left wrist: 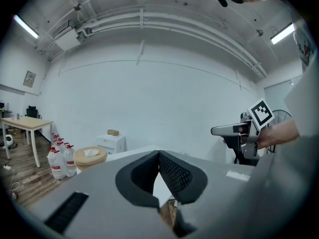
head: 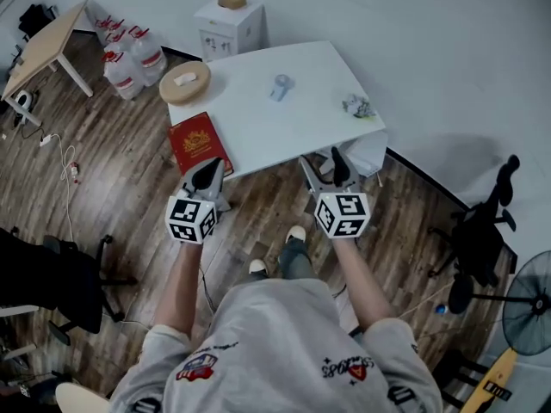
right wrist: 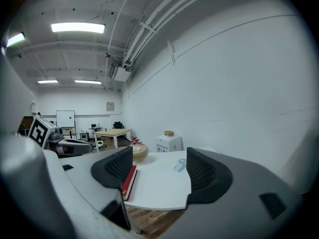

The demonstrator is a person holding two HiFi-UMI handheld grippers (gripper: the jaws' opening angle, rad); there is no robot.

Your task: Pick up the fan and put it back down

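Approach stage, nothing lifted yet. Held low in the frame, just short of the white bench: left gripper with jaws clenched on nothing, right gripper with jaws released and empty. Small pale-blue handheld fan, lying mid-bench at upper centre of the frame, well apart from both grippers, right of a round wooden box and up-right of a red book. Next, by the look of it: reaching forward over the near edge, straddling the fan with the open right jaws, closing before lifting.
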